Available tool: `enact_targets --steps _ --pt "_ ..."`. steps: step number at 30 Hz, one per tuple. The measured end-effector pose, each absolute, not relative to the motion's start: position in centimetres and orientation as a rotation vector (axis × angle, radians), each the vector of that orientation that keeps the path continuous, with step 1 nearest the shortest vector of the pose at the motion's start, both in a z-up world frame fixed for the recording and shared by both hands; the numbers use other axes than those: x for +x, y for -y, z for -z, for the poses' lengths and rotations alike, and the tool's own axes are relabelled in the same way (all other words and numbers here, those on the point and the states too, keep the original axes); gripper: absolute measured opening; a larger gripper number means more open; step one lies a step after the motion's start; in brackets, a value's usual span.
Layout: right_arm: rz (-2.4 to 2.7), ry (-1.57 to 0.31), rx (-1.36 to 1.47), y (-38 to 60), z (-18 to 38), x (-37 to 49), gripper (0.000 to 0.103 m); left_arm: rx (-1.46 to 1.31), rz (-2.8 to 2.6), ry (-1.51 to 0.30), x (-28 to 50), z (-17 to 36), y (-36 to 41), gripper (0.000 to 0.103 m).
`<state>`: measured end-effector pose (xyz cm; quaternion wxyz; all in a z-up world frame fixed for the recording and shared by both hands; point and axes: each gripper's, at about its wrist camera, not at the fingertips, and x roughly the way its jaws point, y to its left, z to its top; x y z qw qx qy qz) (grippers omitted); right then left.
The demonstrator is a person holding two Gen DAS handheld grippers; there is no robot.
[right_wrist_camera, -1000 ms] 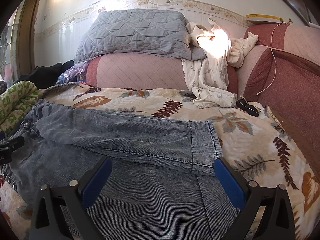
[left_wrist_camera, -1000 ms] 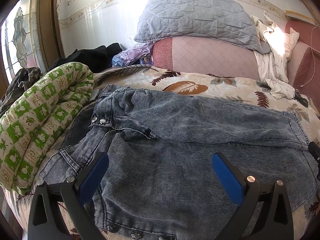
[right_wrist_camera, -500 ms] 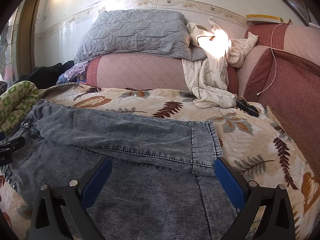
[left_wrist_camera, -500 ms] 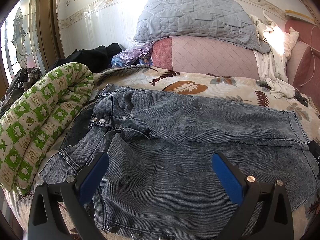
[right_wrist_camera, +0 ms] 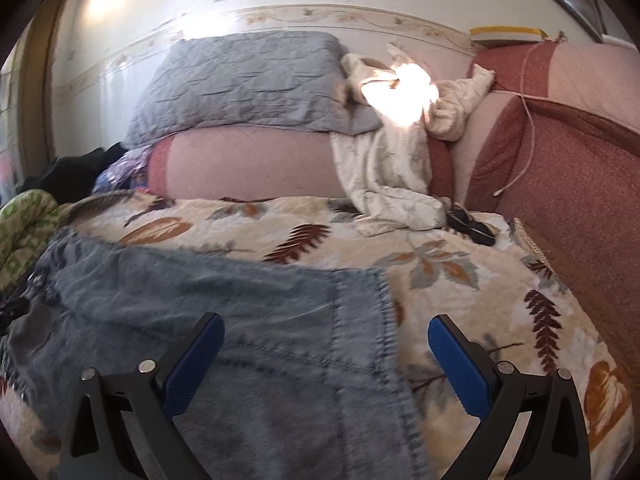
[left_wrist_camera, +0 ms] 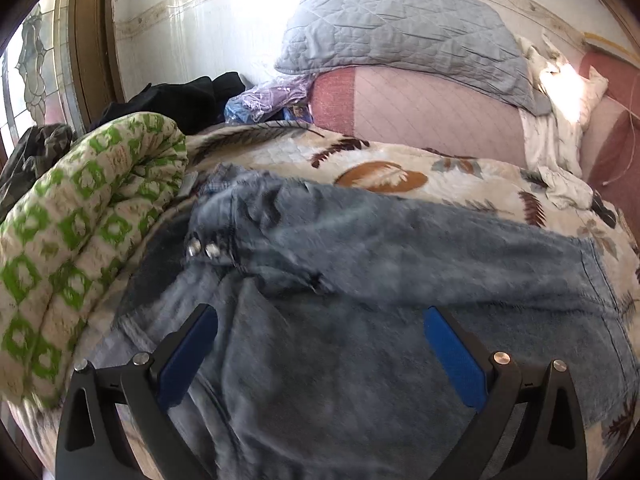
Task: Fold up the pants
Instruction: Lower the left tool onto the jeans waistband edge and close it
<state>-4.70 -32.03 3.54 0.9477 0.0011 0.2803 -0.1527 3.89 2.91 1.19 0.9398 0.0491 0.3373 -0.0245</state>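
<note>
The pants (left_wrist_camera: 360,280) lie flat across the middle of both frames on a leaf-print bedspread (right_wrist_camera: 440,264), one leg folded over the other; waist studs (left_wrist_camera: 202,249) sit at centre left of the left view, the hem (right_wrist_camera: 360,312) at centre of the right view; the left hand-held gripper (left_wrist_camera: 320,344) hangs low in frame over the denim, jaws spread wide, gripping nothing; the right hand-held gripper (right_wrist_camera: 326,348) is likewise wide apart and empty above the hem; a green quilt (left_wrist_camera: 80,240) fills the left edge; a grey pillow (right_wrist_camera: 248,84) sits top centre.

both the left tool (left_wrist_camera: 320,332) and right tool (right_wrist_camera: 326,340) point forward, jaws spread wide, gripping nothing.
</note>
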Motion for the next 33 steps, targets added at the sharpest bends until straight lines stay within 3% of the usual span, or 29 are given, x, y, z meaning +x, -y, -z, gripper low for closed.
enact_targets --steps 7,14,21,28,31,33 --pt "0.335 -0.705 0.028 37.8 -1.8 1.6 0.103 0.202 0.061 -0.795 12.6 -2.8 -6.1 0.103" --pt "0.363 -0.665 0.251 41.4 0.7 6.0 0.103 0.108 0.014 -0.945 22.8 -1.6 -12.5 0.102" --pt "0.392 -0.687 0.256 42.9 2.0 7.4 0.103 -0.009 0.013 -1.085 27.3 1.0 -13.2 0.102" --pt "0.379 -0.696 0.259 42.9 2.6 7.6 0.103 -0.034 -0.019 -1.111 30.7 1.7 -13.0 0.102" --pt "0.379 -0.703 0.263 43.0 2.9 7.7 0.103 -0.042 -0.024 -1.119 31.8 2.2 -13.3 0.092" --pt "0.383 -0.706 0.261 43.0 3.1 7.8 0.103 -0.057 -0.018 -1.147 32.3 2.9 -13.6 0.077"
